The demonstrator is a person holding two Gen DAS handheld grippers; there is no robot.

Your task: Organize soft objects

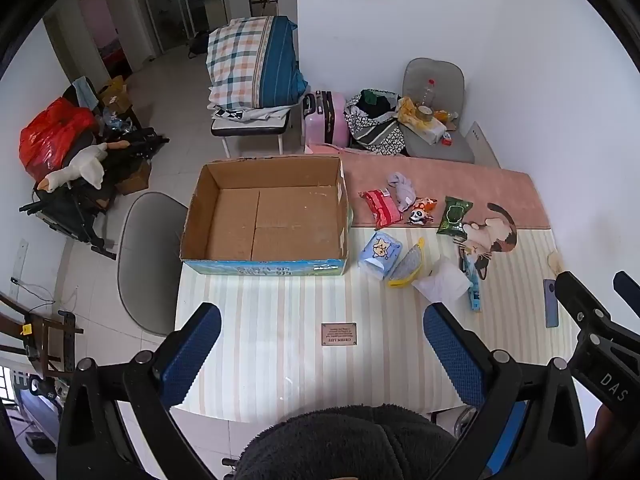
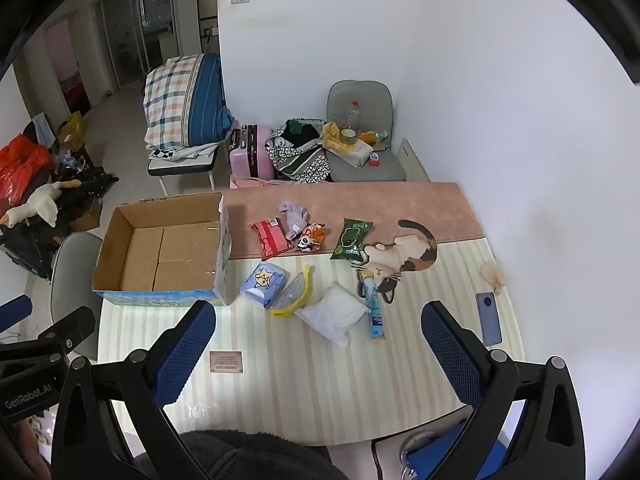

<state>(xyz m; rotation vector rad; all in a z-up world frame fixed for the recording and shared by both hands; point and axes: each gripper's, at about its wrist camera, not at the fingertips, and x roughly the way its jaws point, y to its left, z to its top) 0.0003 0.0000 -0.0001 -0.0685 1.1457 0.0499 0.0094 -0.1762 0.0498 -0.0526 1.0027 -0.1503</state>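
An empty cardboard box (image 1: 264, 216) (image 2: 168, 252) stands open on the table's left side. To its right lie soft items: a red packet (image 1: 380, 208) (image 2: 271, 238), a grey sock (image 1: 401, 190) (image 2: 294, 216), a panda toy (image 1: 419, 215) (image 2: 306, 243), a green wipes pack (image 1: 454, 216) (image 2: 352, 239), a blue tissue pack (image 1: 379, 254) (image 2: 262, 283), a yellow-rimmed pouch (image 1: 408, 266) (image 2: 294, 296), a white bag (image 1: 442, 280) (image 2: 335, 312) and a blue tube (image 2: 375, 316). My left gripper (image 1: 322, 354) and right gripper (image 2: 318, 354) are open and empty, above the table's near edge.
A phone (image 2: 489, 318) lies at the table's right edge. A grey chair (image 1: 150, 260) stands left of the table. Behind it are a pink suitcase (image 1: 325, 118), a chair with clutter (image 1: 434, 120) and a folded quilt (image 1: 256, 64). A white wall is on the right.
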